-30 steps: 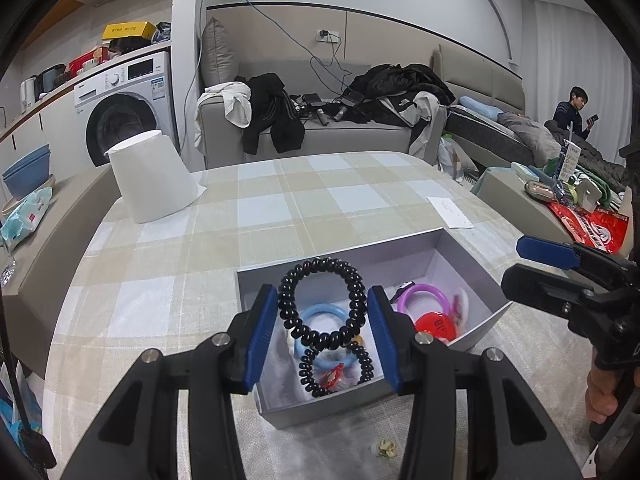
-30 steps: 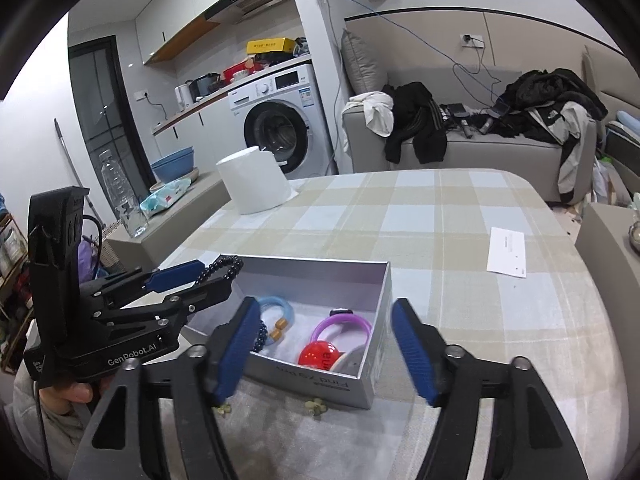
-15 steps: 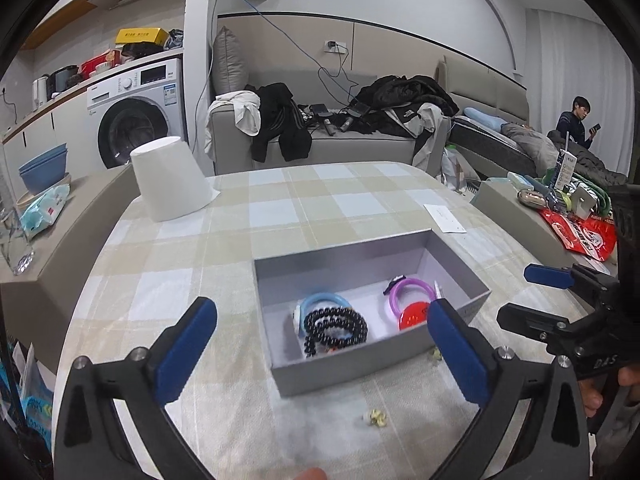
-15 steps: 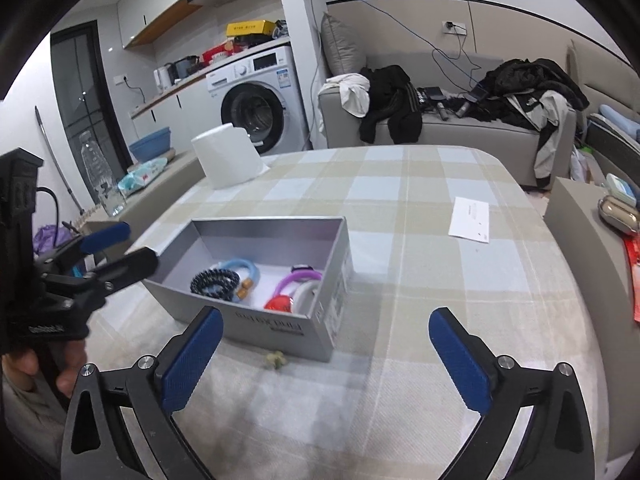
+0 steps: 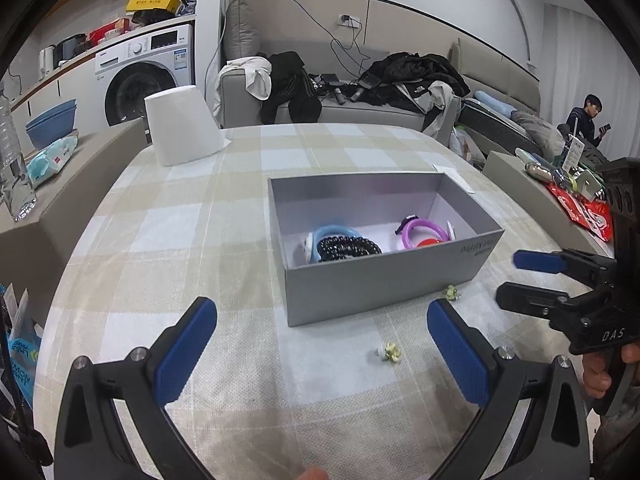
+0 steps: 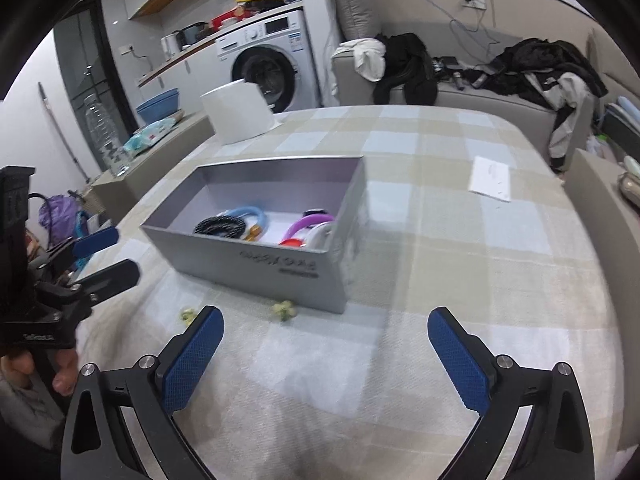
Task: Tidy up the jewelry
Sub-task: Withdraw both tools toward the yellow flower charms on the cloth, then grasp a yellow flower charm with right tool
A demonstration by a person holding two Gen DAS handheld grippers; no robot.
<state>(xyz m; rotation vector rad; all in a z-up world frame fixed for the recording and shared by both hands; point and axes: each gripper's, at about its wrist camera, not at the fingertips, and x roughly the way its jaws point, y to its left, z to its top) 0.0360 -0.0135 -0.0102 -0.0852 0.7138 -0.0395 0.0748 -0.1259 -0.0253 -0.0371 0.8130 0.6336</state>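
**Both grippers empty, jewelry in grey box**

We see the left gripper [image 5: 322,354] with its fingers spread wide and nothing between them, having just been opening. The right gripper [image 6: 326,354] also stands wide and empty; its jaws have just closed in a little. The grey box [image 5: 384,276] sits open on the checked bench [image 5: 168,232]. Inside lie a black beaded bracelet [image 5: 348,247] on a light blue ring [image 5: 334,230], plus a purple ring [image 5: 424,226] over a red piece [image 5: 428,243]. Two small yellowish ornaments [image 5: 390,352] [image 5: 451,292] lie on the bench just in front of the box.
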